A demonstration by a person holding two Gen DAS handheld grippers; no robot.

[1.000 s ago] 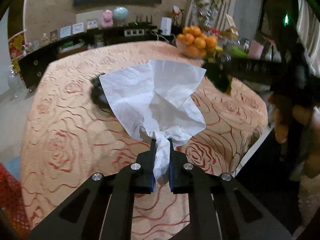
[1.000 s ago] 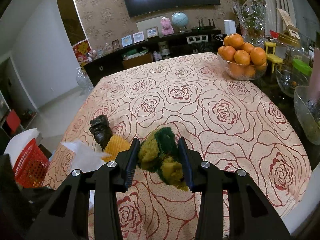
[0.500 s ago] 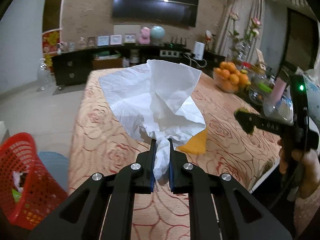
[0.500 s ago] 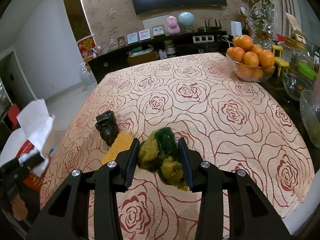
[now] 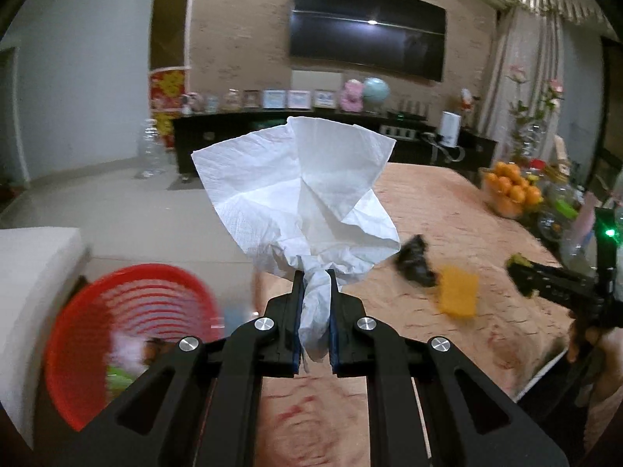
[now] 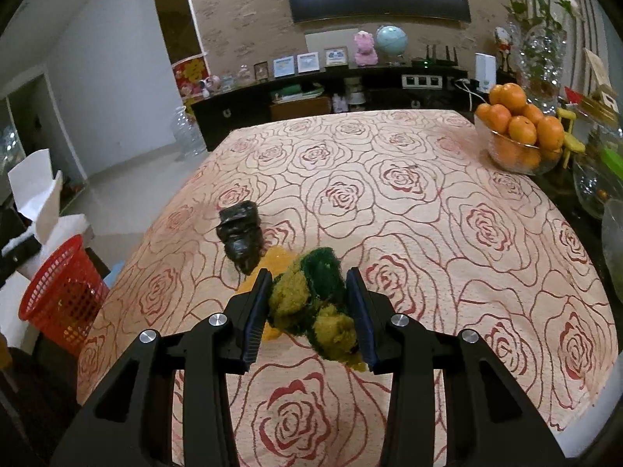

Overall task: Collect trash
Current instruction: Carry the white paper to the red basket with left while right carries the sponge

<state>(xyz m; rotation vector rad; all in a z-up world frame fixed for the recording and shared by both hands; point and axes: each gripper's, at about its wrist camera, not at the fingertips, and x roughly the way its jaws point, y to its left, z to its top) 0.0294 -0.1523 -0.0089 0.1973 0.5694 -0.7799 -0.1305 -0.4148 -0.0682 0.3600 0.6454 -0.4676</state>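
My left gripper (image 5: 314, 278) is shut on a white paper tissue (image 5: 300, 190), which fans out above the fingertips. A red mesh basket (image 5: 117, 323) with some trash inside stands low at the left, beside the table edge. My right gripper (image 6: 307, 276) is shut on a yellow and green scrubbing sponge (image 6: 311, 303) above the rose-patterned tablecloth (image 6: 428, 214). A crumpled black wrapper (image 6: 239, 233) and a flat orange piece (image 6: 274, 262) lie on the cloth just ahead of the right gripper. In the right wrist view the tissue (image 6: 35, 190) and the basket (image 6: 62, 295) show at the far left.
A glass bowl of oranges (image 6: 518, 136) and more glassware (image 6: 595, 190) stand at the table's right side. A white block (image 5: 35, 272) sits behind the basket. A dark sideboard (image 6: 331, 97) with ornaments runs along the far wall under a television. A hand (image 5: 592, 346) holds the right gripper.
My left gripper has swung left and risen with the tissue, off the table's edge, so the red basket now shows below it. The right gripper drifted slightly, still gripping the sponge.
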